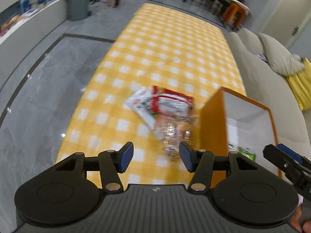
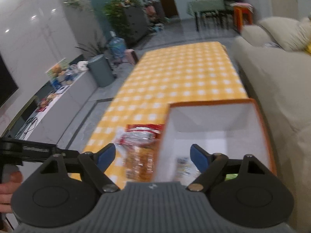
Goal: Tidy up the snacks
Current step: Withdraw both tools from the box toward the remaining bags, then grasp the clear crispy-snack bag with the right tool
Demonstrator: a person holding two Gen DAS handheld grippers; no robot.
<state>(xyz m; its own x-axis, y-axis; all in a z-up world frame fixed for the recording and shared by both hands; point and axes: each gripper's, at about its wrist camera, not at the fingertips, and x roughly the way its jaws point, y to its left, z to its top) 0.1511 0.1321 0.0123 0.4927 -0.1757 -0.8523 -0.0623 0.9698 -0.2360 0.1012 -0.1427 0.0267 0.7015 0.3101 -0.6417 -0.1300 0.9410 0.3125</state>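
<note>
While the pictures are smeared by motion, the layout reads clearly: a table [image 1: 175, 44] in a yellow checked cloth runs away toward twelve o'clock, with a sofa [image 1: 258, 71] along its three o'clock side. On the near right part of the table stands an orange box [image 1: 212, 120] with a white inside, open at the top; something green and some printed packets lie on its floor, too blurred to name. Just beside its nine o'clock wall lies a clear snack bag [image 1: 165, 108] with red and white print, flat on the cloth. The left gripper [image 1: 156, 157] hovers over the bag's near end, jaws wide and holding nothing. The right gripper [image 2: 152, 157] hangs wide too, straddling the box's left wall. My worry is that the slick, crinkly bag could slide away from a pinch, or a jaw could catch the box wall and shove it.
</note>
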